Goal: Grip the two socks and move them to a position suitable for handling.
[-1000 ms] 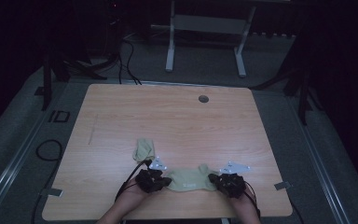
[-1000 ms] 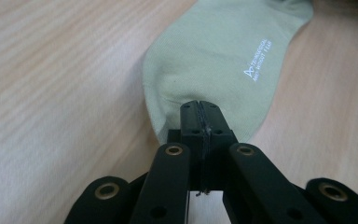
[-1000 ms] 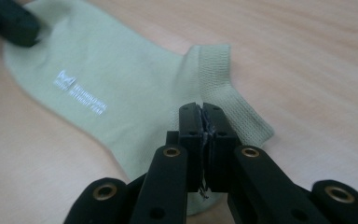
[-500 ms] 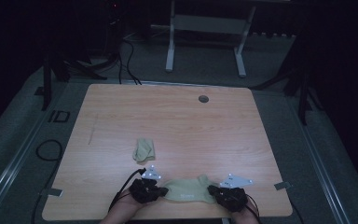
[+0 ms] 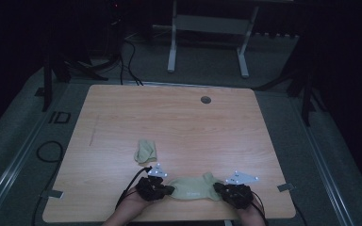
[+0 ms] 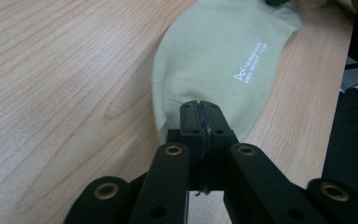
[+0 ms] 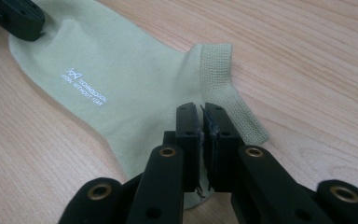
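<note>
A pale green sock (image 5: 193,188) with small white lettering lies flat near the table's front edge, stretched between both grippers. My left gripper (image 5: 166,189) is shut on the sock's toe end (image 6: 205,74). My right gripper (image 5: 220,189) is shut on the heel end of the sock (image 7: 130,102), beside the ribbed cuff (image 7: 223,88). In the right gripper view the left gripper's jaw tip (image 7: 21,18) sits on the far end of the sock. A second pale green sock (image 5: 145,150), crumpled, lies farther up the table on the left.
The wooden table (image 5: 179,122) has a round cable hole (image 5: 206,100) near its far edge. Black cables (image 5: 132,181) trail from the grippers. A white desk frame (image 5: 207,33) stands on the floor beyond the table. The person's hands hold both grippers at the front edge.
Both grippers have pulled the flat sock toward the front edge of the table and stretched it out. The crumpled sock stays where it was.
</note>
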`<state>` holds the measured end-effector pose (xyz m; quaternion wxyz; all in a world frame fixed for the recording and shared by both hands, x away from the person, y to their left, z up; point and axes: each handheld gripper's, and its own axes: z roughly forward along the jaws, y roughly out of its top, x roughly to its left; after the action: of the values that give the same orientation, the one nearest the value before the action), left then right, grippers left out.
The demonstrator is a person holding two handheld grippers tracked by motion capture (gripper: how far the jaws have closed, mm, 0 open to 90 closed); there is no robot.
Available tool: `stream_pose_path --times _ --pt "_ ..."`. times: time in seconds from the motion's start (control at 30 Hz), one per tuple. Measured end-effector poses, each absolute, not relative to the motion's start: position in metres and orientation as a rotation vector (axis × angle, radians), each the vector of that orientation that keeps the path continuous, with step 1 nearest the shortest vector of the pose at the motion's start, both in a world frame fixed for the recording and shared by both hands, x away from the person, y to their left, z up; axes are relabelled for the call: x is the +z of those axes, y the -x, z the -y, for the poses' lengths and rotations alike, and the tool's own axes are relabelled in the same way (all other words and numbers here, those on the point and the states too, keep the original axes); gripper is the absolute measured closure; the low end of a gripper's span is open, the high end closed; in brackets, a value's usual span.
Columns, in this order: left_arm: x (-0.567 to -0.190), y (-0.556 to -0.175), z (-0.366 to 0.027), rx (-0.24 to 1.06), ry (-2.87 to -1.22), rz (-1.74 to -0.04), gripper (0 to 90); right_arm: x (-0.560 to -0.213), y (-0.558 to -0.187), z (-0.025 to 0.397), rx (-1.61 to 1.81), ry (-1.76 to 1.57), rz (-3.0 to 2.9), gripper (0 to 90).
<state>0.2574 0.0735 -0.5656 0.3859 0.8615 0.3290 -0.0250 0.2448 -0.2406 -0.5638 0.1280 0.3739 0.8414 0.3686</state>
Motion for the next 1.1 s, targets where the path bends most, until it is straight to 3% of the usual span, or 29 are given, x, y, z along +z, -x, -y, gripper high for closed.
stream_pose_path --times 0.17,0.43,0.7,0.97,1.1 --pt "-0.555 -0.251 -0.079 -0.053 -2.153 -0.774 73.2 -0.555 -0.244 0.238 1.115 -1.065 -2.459 79.0" --pt "-0.539 -0.243 -0.105 0.070 -2.083 -0.780 54.8 -0.538 -0.248 0.233 1.155 -1.005 -2.449 71.1" --pt "-0.540 -0.221 -0.151 0.259 -2.011 -0.854 51.8 -0.527 -0.259 0.211 1.172 -0.966 -2.468 61.8" --pt "-0.553 -0.210 -0.200 0.311 -1.927 -0.985 51.7 -0.513 -0.284 0.173 1.194 -0.909 -2.482 56.8" --pt "-0.559 -0.208 -0.214 0.331 -1.889 -1.034 47.2 -0.507 -0.297 0.150 1.203 -0.878 -2.496 55.0"
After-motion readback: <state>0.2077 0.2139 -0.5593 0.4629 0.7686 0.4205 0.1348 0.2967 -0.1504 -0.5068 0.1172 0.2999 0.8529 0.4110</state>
